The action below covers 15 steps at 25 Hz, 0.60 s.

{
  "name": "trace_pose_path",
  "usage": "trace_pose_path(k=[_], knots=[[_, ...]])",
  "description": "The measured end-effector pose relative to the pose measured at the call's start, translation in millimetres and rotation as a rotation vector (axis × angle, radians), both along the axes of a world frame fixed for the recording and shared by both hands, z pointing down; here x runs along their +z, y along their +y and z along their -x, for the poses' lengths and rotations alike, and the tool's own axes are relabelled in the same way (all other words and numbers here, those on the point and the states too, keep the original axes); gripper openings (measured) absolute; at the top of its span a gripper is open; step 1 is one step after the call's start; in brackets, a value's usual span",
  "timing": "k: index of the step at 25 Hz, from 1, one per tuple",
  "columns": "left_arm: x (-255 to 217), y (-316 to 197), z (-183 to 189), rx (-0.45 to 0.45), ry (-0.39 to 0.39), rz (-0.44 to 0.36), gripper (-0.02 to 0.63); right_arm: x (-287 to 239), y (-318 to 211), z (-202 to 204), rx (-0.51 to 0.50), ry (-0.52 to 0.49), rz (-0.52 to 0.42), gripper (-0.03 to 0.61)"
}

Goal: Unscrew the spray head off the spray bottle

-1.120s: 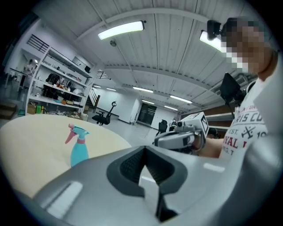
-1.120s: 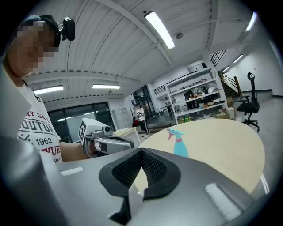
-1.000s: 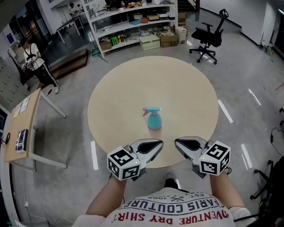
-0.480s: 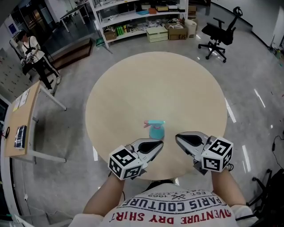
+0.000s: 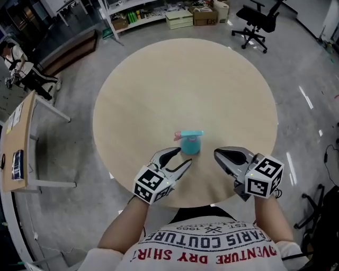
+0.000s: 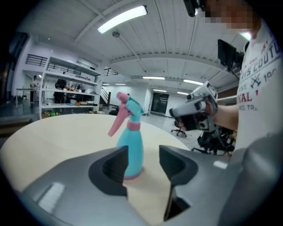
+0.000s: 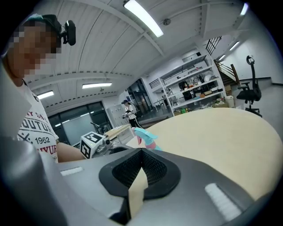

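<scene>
A teal spray bottle (image 5: 190, 144) with a teal spray head and pink trigger (image 6: 118, 119) stands upright on the round beige table (image 5: 185, 79), near its front edge. My left gripper (image 5: 184, 155) is just short of the bottle's left side. Its jaws have just been opening and nothing is between them. In the left gripper view the bottle (image 6: 132, 145) stands just beyond the parted fingertips, partly hidden by the left one. My right gripper (image 5: 218, 154) is shut and empty, a little to the right of the bottle. From that gripper's view the bottle (image 7: 146, 134) peeks over the closed jaws.
A black office chair (image 5: 257, 21) and stocked shelves (image 5: 153, 13) stand beyond the table. A wooden side desk (image 5: 18, 143) is at the left, with a person (image 5: 21, 74) past it. Grey floor surrounds the table.
Both grippers moved forward over the table's front edge toward the bottle. The left gripper's jaws, shut before, now stand apart. The right gripper stays shut.
</scene>
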<state>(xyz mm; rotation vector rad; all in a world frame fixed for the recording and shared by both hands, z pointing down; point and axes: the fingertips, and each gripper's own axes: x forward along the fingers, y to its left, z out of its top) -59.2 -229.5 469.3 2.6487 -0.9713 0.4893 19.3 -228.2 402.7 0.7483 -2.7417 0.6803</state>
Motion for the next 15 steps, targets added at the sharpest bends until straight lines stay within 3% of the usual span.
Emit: trace_pose_path(k=[4, 9, 15], knots=[[31, -31, 10, -0.111, -0.007, -0.031, 0.367, 15, -8, 0, 0.018, 0.029, 0.003, 0.0], [42, -52, -12, -0.078, 0.0, -0.08, 0.387, 26, -10, -3, 0.038, 0.027, 0.046, 0.0], [55, -63, -23, -0.014, -0.063, -0.105, 0.391, 36, -12, -1, 0.043, 0.032, 0.063, 0.0]])
